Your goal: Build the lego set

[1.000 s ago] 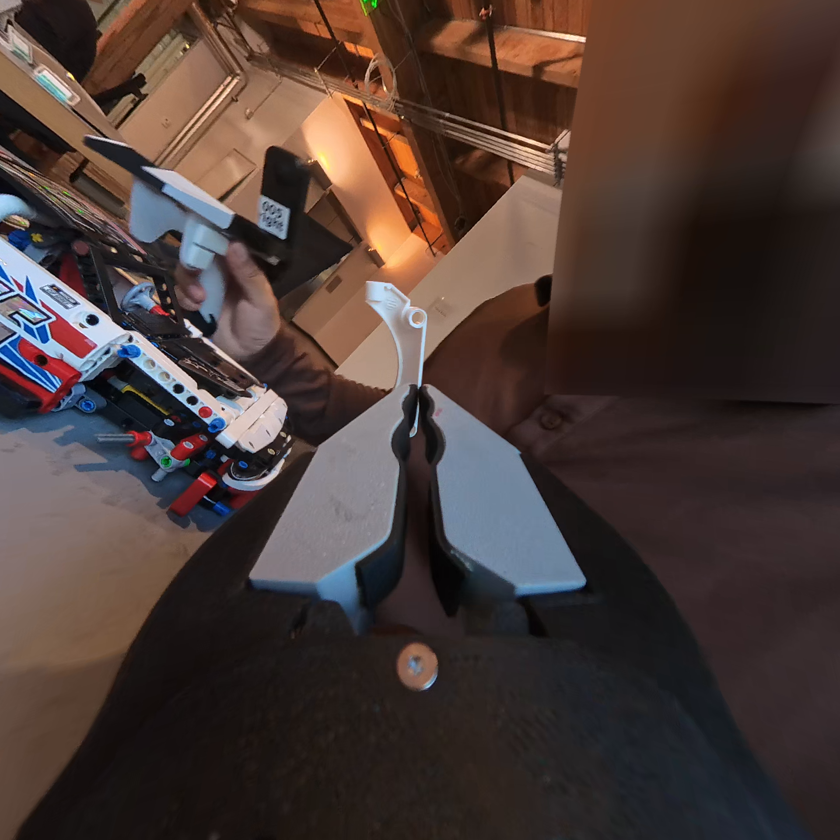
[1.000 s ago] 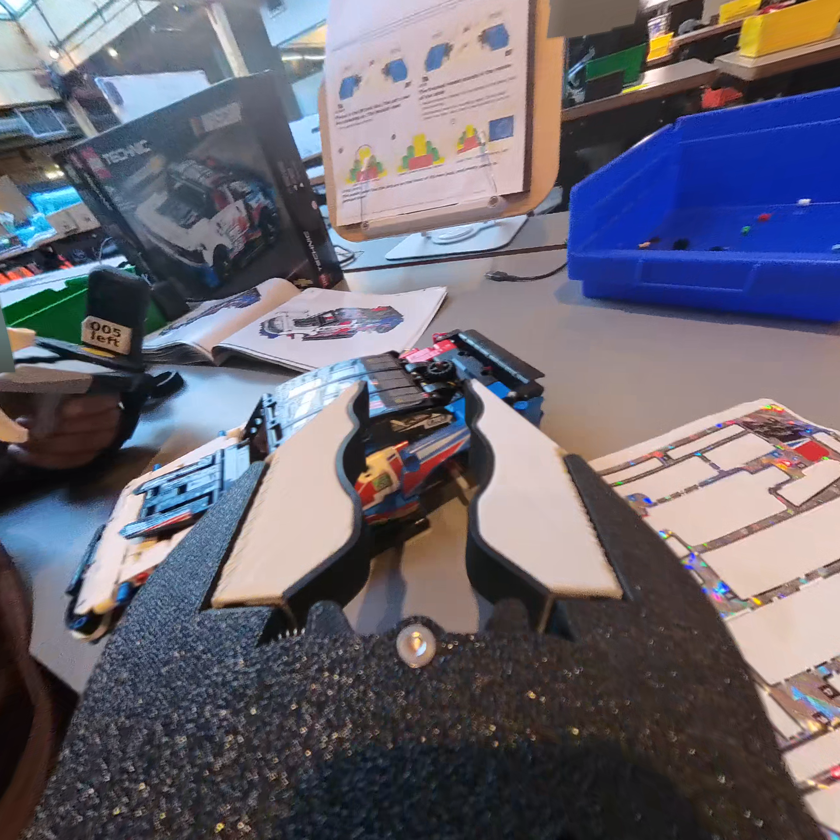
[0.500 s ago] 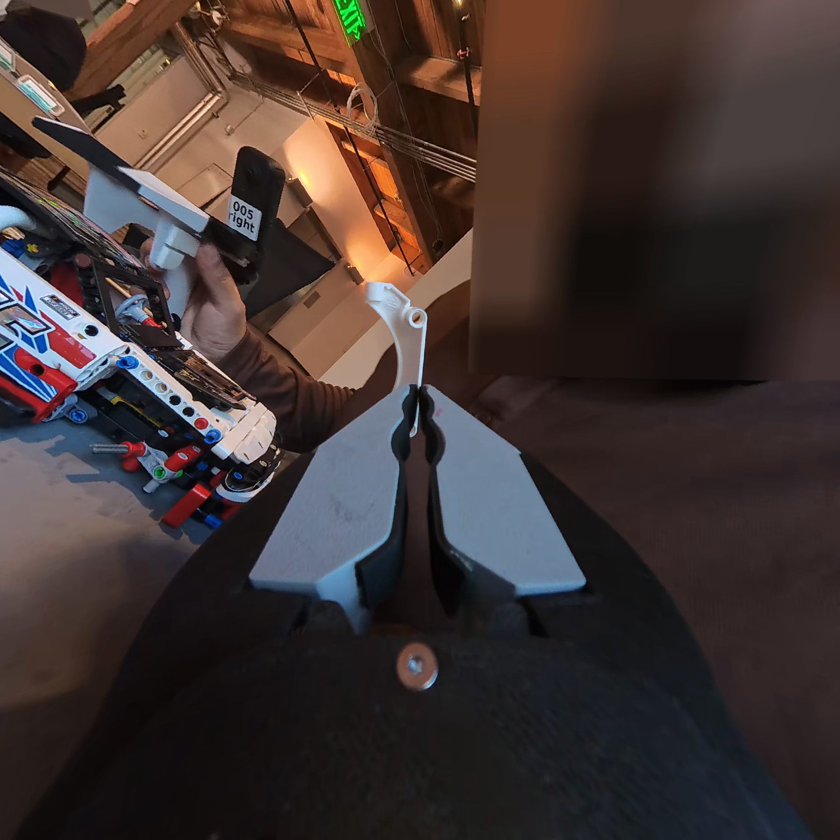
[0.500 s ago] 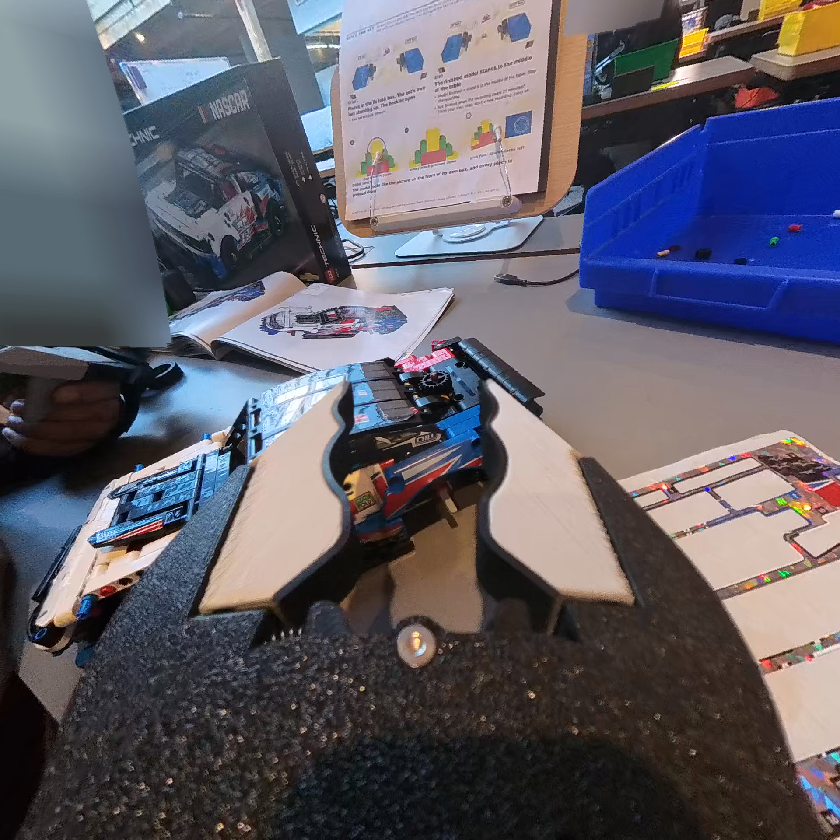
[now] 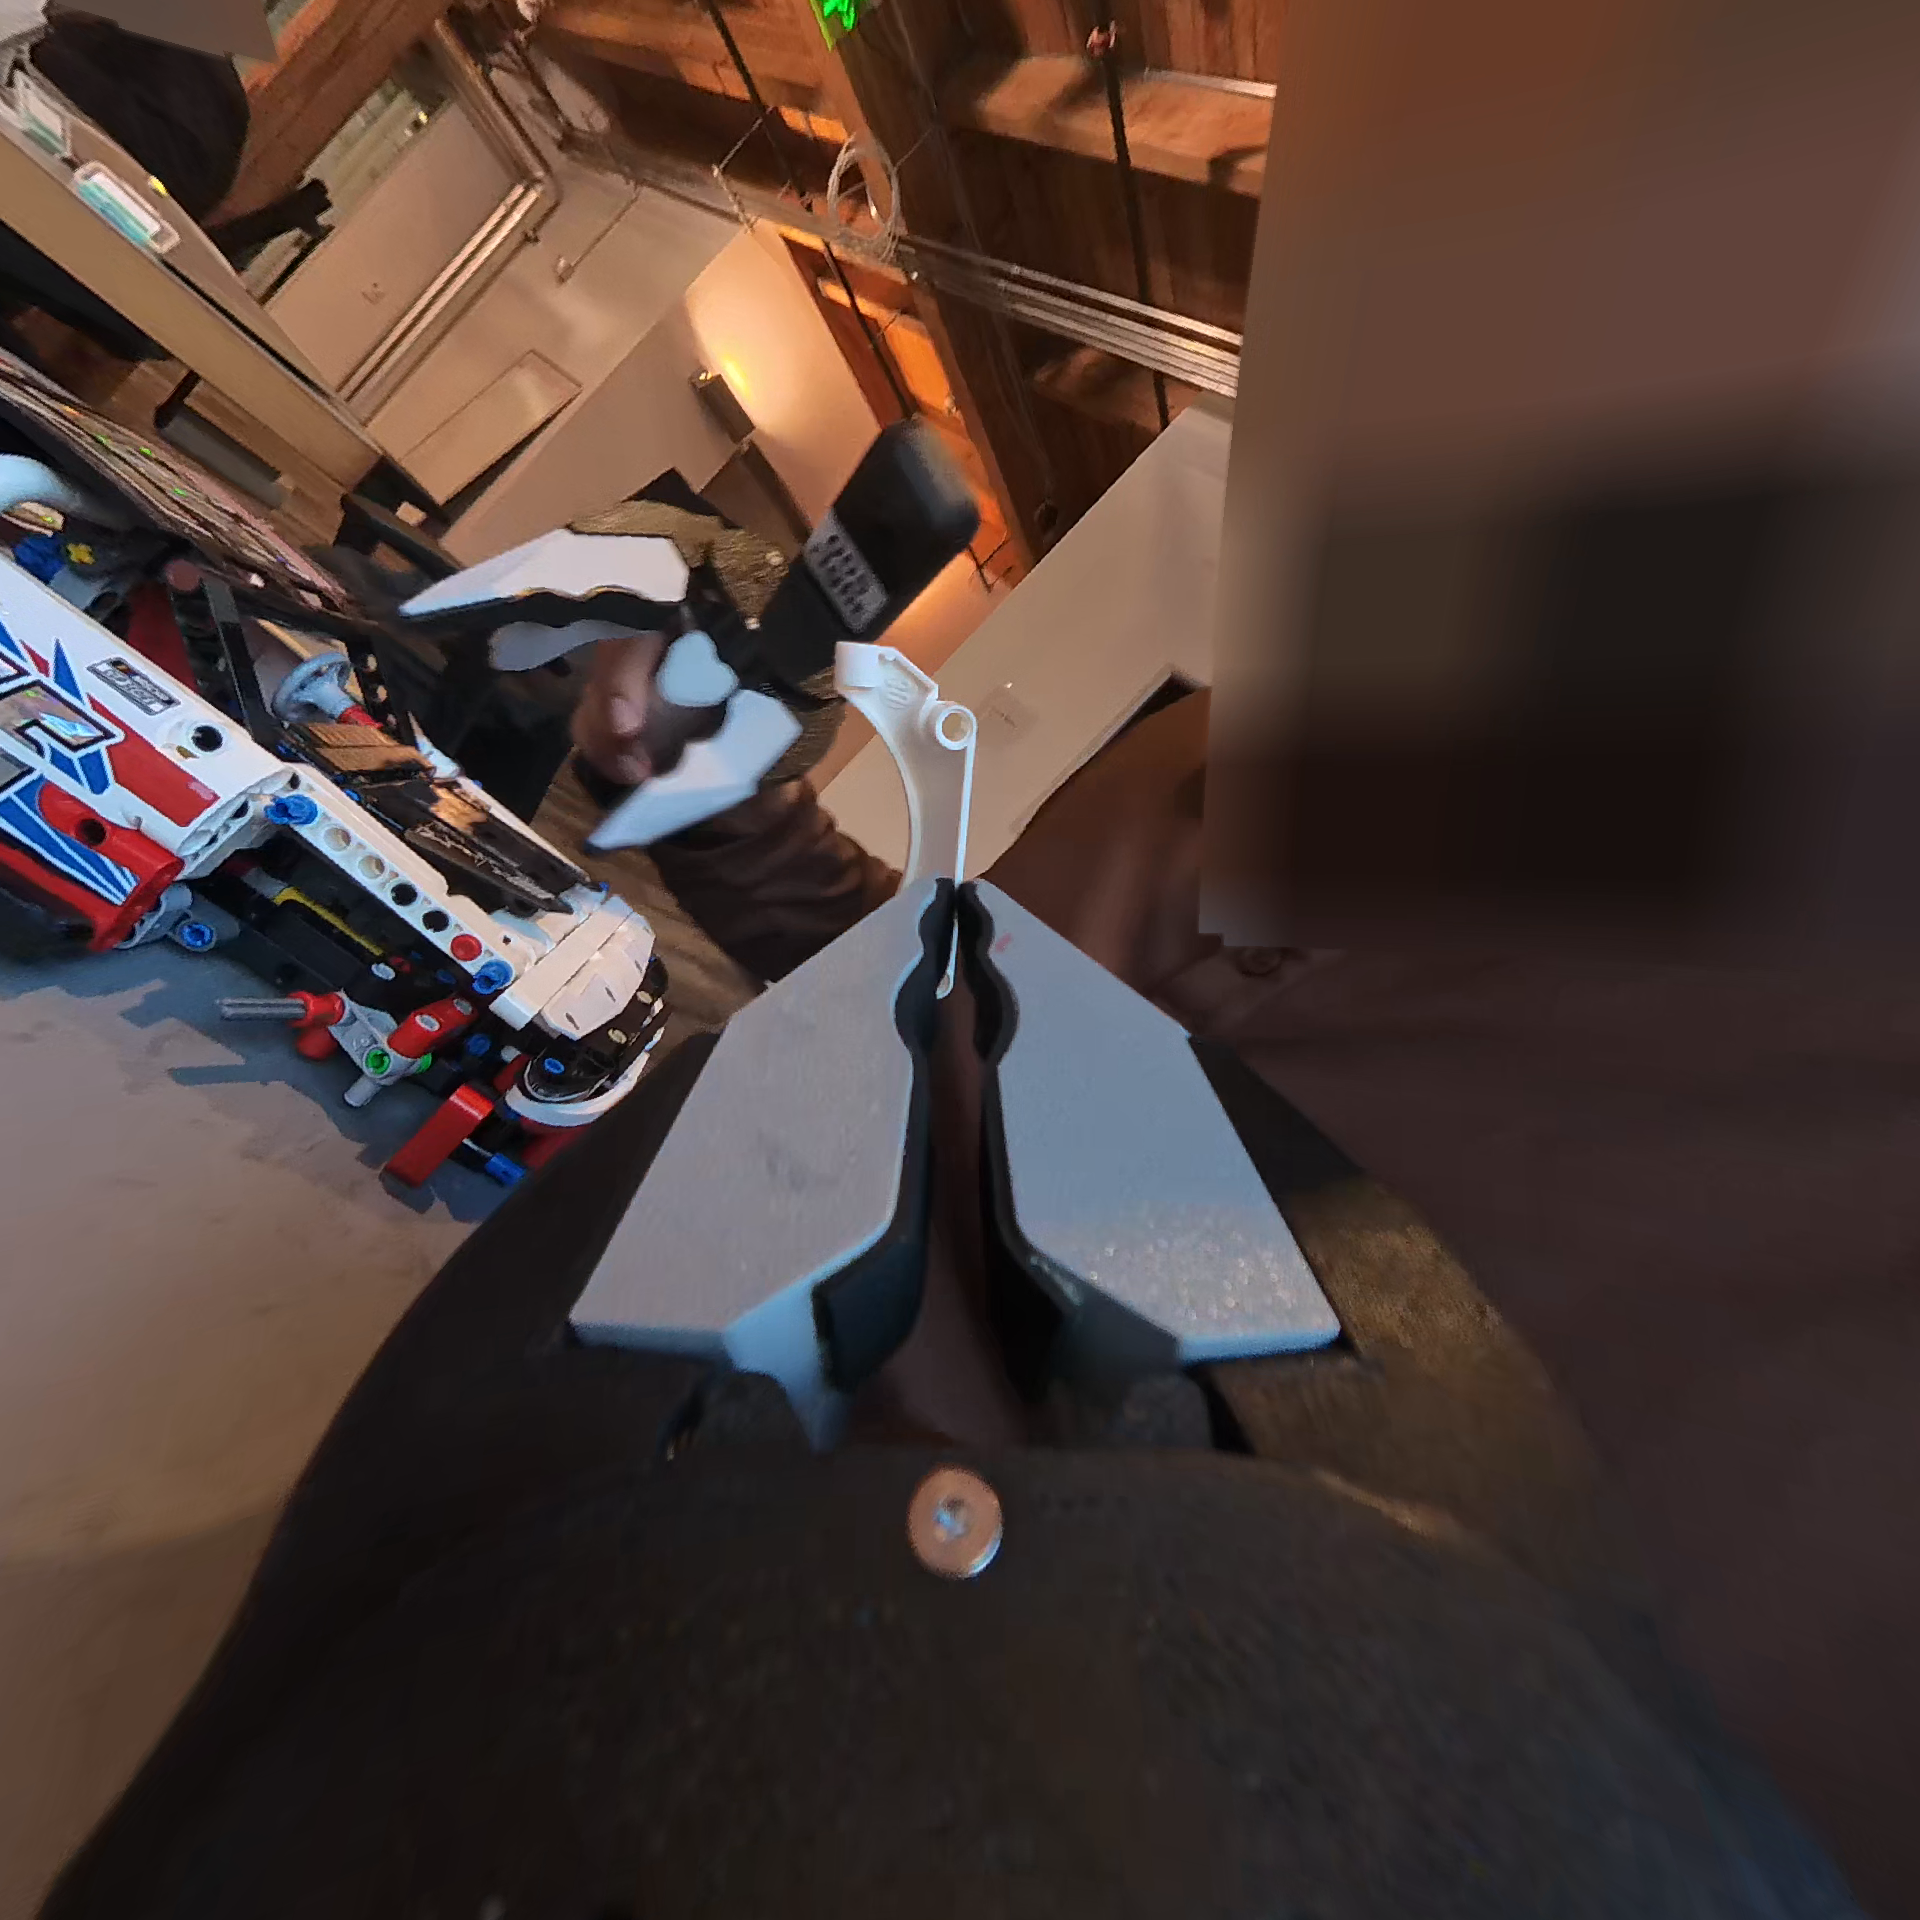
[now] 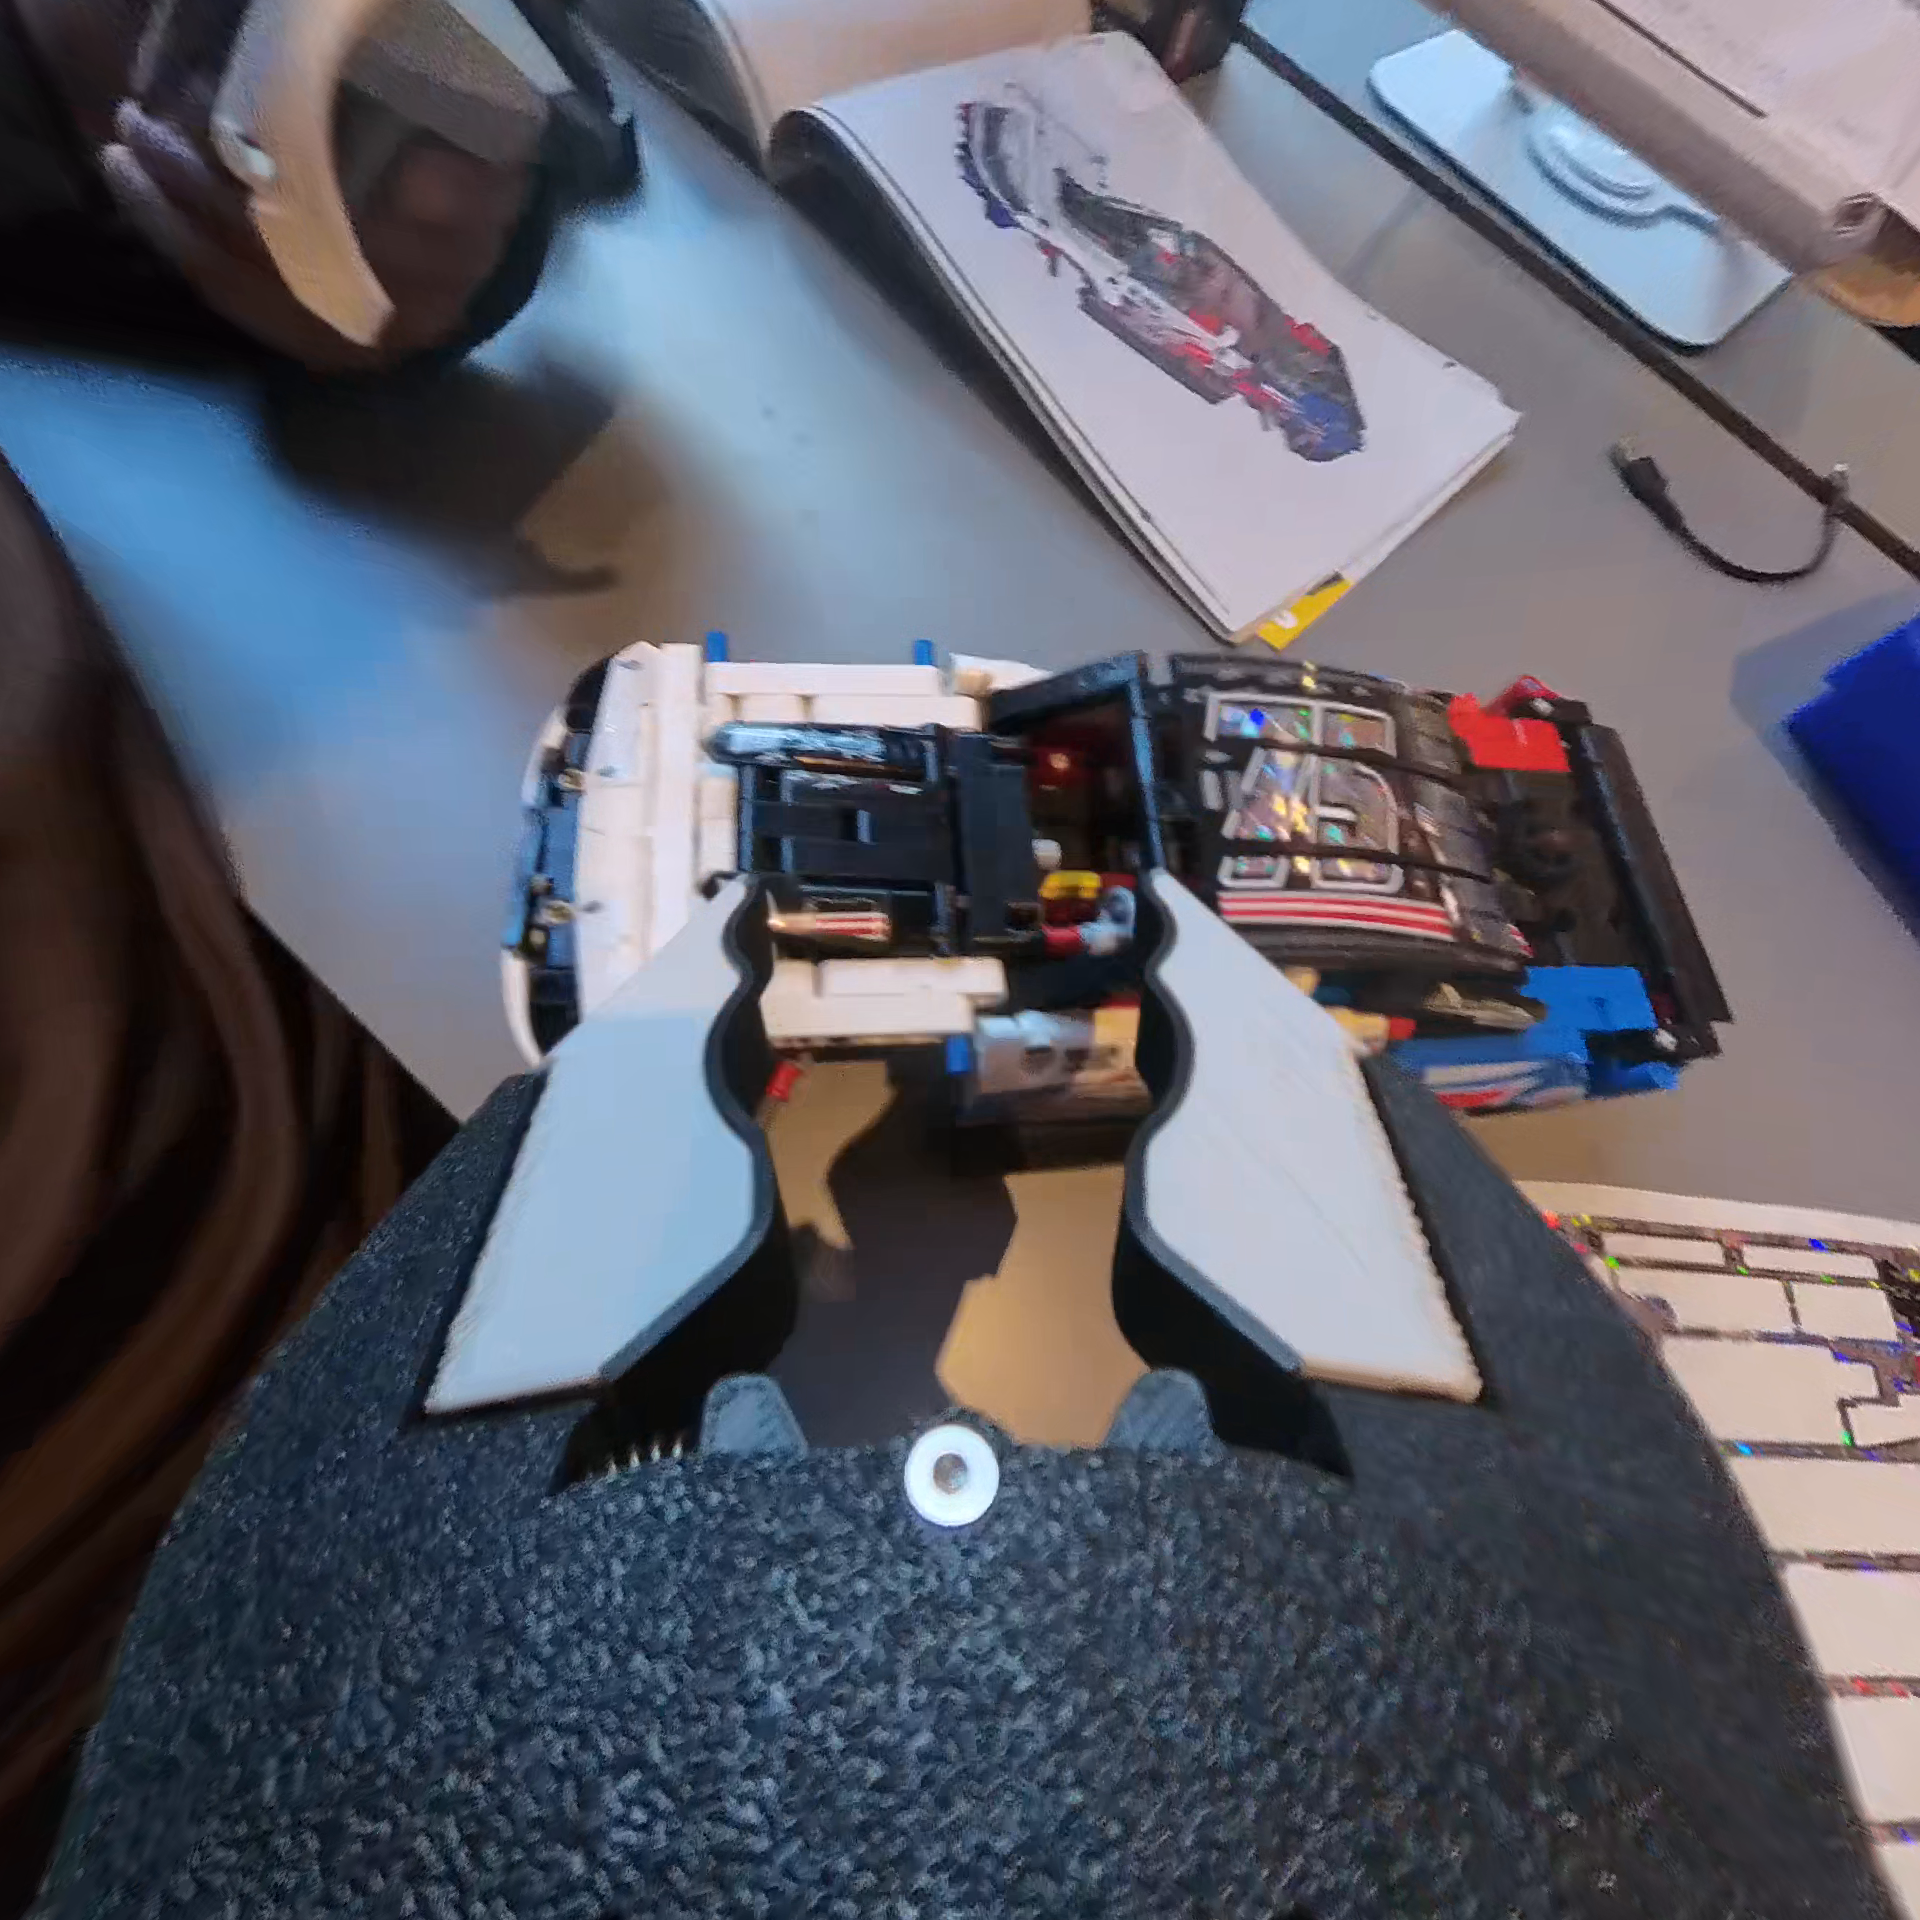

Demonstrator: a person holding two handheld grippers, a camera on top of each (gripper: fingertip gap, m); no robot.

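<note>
White arch piece (image 5: pixel 914 769) shows only beyond left gripper (image 5: pixel 956 909).

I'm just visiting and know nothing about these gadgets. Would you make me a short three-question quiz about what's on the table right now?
1. True or false: the left gripper is shut on a white curved lego piece.
2. Multiple choice: the right gripper, with its fingers spread, hovers above
A. the open instruction booklet
B. the lego car
C. the blue bin
3. Fill in: the lego car's front end is mostly ____, while its roof is black.

Key: 1 true; 2 B; 3 white.
</note>
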